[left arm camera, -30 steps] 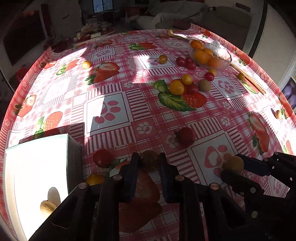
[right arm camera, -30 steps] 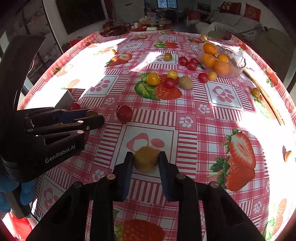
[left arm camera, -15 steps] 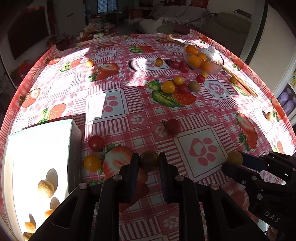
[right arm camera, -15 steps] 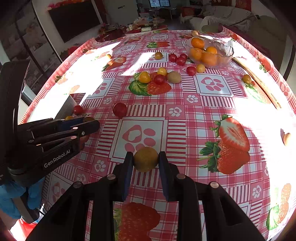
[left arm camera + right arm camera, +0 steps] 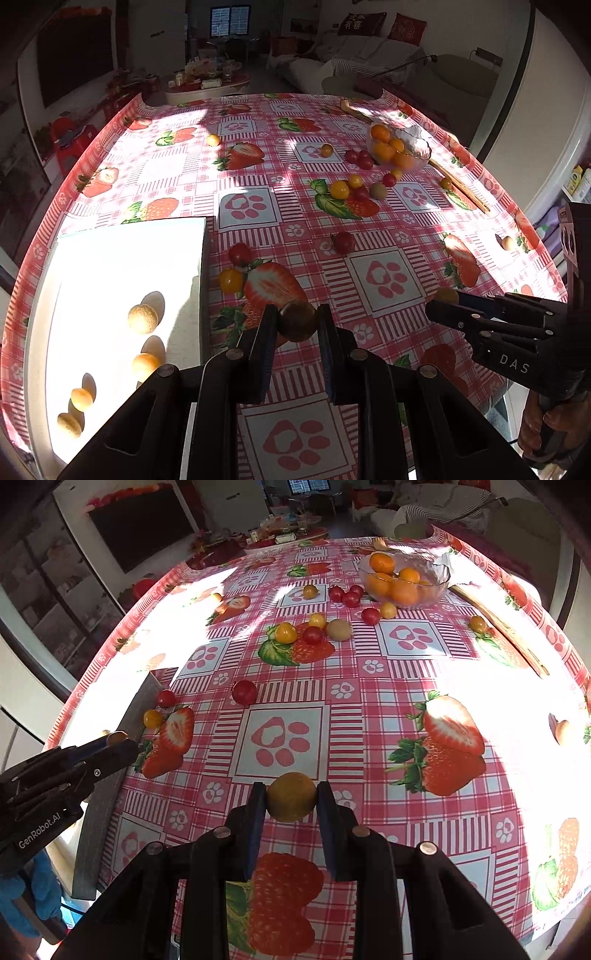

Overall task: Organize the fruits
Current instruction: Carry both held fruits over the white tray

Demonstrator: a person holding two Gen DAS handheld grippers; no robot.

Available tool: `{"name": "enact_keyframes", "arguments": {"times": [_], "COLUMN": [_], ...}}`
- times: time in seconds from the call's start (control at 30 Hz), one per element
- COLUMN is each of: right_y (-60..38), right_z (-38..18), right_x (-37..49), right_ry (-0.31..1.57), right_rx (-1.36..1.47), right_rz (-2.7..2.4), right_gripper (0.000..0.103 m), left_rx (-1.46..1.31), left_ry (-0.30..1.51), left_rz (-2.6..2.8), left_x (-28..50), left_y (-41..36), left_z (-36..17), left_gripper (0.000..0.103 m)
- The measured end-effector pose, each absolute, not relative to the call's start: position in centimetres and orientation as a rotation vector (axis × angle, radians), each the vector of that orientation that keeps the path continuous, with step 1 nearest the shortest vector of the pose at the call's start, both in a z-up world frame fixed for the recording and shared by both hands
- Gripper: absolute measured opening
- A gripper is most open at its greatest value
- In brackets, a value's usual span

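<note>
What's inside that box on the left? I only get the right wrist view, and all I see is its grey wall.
Observer: Four small tan fruits lie spread over the floor of the white box.
Operator: And what are the left tongs carrying? I only see a sliver.
Observer: The left tongs are shut on a dark brownish fruit, round, held above the tablecloth just right of the box wall.

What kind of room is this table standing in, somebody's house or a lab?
Most likely a family living and dining room. Behind the table with its strawberry-print tablecloth stand a pale sofa with red cushions, a low coffee table crowded with things, and a dark flat screen on the wall.
</note>
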State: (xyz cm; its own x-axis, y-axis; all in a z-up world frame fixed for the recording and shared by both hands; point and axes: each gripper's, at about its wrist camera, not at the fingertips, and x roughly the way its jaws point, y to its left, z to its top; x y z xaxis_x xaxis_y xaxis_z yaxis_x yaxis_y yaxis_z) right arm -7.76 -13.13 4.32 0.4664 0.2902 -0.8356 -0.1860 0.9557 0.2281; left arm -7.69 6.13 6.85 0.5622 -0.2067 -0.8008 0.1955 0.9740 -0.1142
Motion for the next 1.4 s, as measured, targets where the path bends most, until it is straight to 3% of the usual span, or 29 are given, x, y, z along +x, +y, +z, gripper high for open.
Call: {"name": "enact_keyframes", "arguments": {"times": [0.97,1.4], "right_y": [3.3,10.9], "right_z": [8.5,5.4], "right_x": [-5.8,-0.4], "right_ry": [1.043,1.142], "right_rx": [-0.062,-0.074], "right_rz": [0.516,0.575], "right_gripper": [0.031,0.030], "left_rx": [-0.176,-0.183], "left_ry": [0.889,0.958], "left_rz": [0.038,0.122], "left_x": [-9.5,-6.5], "left_y": [22.2,24.7], "left_z": [6.6,3.8], "left_gripper": [0.023,0.023]}}
